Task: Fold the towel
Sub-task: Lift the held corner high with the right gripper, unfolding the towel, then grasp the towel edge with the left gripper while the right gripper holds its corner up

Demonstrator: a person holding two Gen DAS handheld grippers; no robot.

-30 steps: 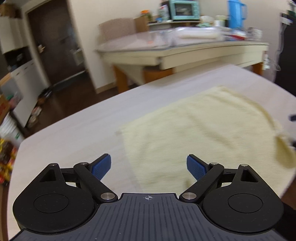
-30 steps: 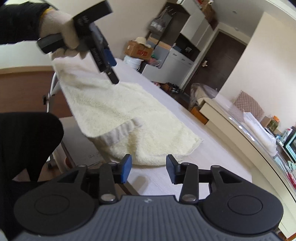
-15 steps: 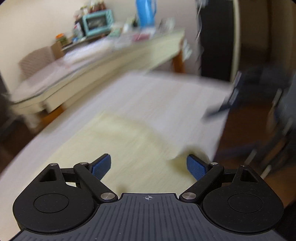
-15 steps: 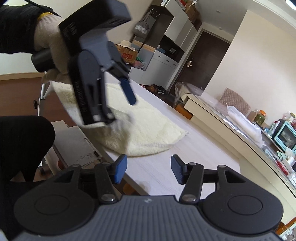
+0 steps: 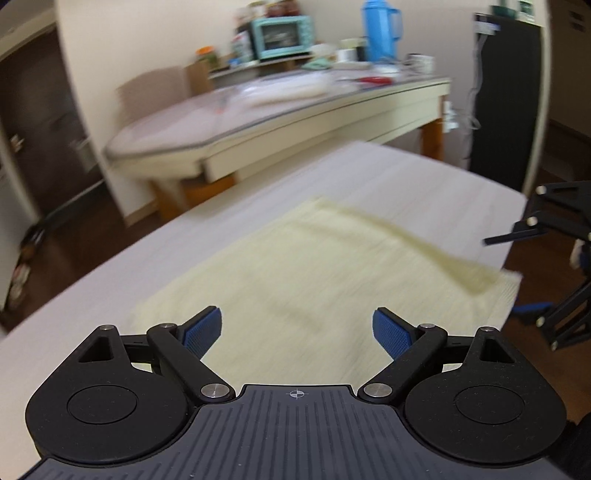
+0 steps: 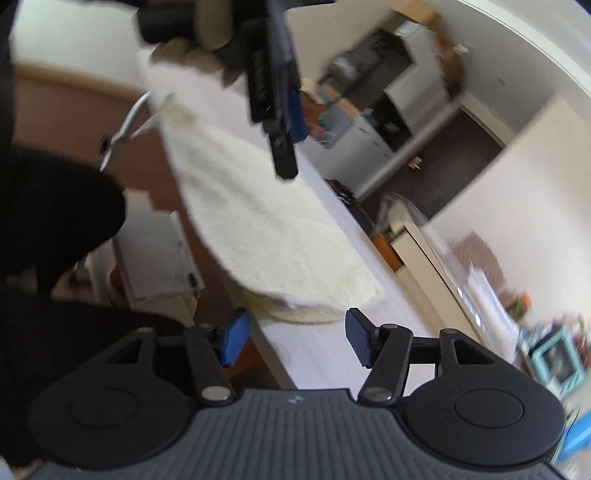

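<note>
A pale yellow towel (image 5: 303, 266) lies flat on the white table (image 5: 406, 177), and its right end shows a turned-over edge near the table's rim. My left gripper (image 5: 297, 332) hovers open over the towel's near part, nothing between its blue pads. In the right wrist view the towel (image 6: 266, 229) shows two layers at its near end. My right gripper (image 6: 297, 339) stands open just short of that end, pads apart and empty. A gloved hand (image 6: 199, 48) holds the left gripper above the towel's far part.
A long glass-topped table (image 5: 295, 110) behind carries a teal toaster oven (image 5: 282, 37) and a blue thermos (image 5: 380, 29). The person's dark-clad legs (image 6: 55, 206) and some papers (image 6: 155, 266) sit beside the table's left edge. A dark cabinet (image 5: 506, 92) stands at the right.
The right gripper's jaws have widened and its view has rolled. The left gripper has swung about over the towel. The rumpled near corner of the towel now lies flat.
</note>
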